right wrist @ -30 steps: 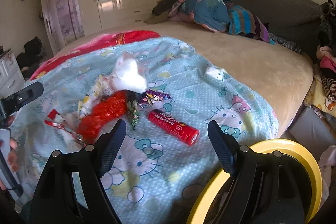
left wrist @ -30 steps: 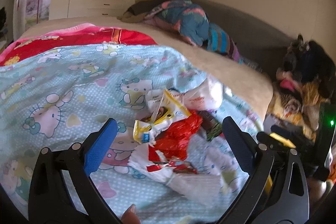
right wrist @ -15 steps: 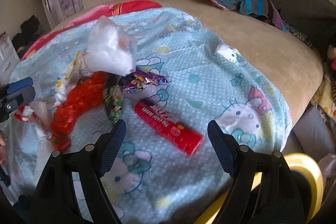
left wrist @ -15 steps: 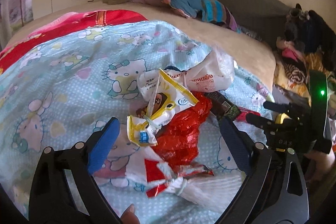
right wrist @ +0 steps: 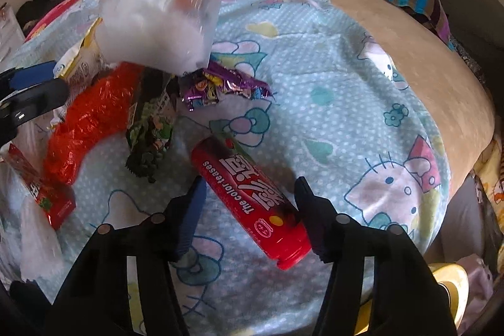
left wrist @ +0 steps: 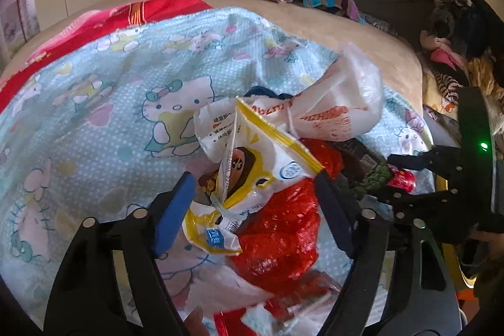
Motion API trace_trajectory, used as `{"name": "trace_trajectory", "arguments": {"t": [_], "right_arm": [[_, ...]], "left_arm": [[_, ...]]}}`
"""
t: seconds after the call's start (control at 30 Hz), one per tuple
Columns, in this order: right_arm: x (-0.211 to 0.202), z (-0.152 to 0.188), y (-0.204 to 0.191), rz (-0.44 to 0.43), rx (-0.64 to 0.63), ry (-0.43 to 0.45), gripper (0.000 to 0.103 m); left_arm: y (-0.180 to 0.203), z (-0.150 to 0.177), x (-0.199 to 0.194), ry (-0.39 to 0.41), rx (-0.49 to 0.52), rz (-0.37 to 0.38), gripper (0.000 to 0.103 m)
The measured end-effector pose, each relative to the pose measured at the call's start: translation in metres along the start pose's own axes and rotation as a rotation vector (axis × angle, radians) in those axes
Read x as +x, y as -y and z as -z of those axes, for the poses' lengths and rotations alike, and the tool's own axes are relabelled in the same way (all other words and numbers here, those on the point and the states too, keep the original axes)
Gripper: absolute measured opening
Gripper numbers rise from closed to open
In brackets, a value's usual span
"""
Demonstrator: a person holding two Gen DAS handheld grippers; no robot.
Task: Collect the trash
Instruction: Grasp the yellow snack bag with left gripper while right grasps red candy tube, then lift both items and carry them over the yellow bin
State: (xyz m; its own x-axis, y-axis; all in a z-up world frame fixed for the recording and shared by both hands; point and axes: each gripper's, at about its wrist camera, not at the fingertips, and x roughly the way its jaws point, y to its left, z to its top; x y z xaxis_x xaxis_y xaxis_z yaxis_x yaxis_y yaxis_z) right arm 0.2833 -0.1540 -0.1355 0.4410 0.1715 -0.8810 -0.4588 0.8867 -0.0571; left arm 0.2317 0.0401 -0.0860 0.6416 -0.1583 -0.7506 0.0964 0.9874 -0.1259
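Fingers [right wrist: 189, 210] closing astride red tube [right wrist: 252, 203] — left's straddle wrappers [left wrist: 252, 178].

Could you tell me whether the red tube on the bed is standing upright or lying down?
Lying down. The red tube rests lengthwise on the blue blanket, its printed side facing up, between the right gripper's open fingers.

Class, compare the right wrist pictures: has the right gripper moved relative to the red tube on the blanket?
Yes. The right gripper has come down toward the red tube, which now lies between its closing fingers; the tube kept its place beside the purple wrapper.
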Motion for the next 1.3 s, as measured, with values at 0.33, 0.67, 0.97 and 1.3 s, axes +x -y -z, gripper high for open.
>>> {"name": "trace_trajectory", "arguments": {"t": [0.33, 0.67, 0.97, 1.3], "right_arm": [[-0.016, 0.023, 0.005, -0.168, 0.157, 0.017, 0.033], [-0.043, 0.053, -0.01, -0.254, 0.255, 0.088, 0.031], [-0.068, 0.068, -0.019, -0.313, 0.258, 0.137, 0.03], [-0.112, 0.07, -0.036, -0.362, 0.226, 0.253, 0.03]], "left_arm": [[-0.009, 0.002, 0.008, -0.01, -0.09, 0.057, 0.038], [-0.022, 0.007, -0.027, 0.106, -0.173, 0.087, 0.026], [-0.025, 0.007, -0.075, 0.24, -0.211, 0.095, 0.025], [-0.018, 0.014, -0.117, 0.315, -0.207, 0.13, 0.024]]}}
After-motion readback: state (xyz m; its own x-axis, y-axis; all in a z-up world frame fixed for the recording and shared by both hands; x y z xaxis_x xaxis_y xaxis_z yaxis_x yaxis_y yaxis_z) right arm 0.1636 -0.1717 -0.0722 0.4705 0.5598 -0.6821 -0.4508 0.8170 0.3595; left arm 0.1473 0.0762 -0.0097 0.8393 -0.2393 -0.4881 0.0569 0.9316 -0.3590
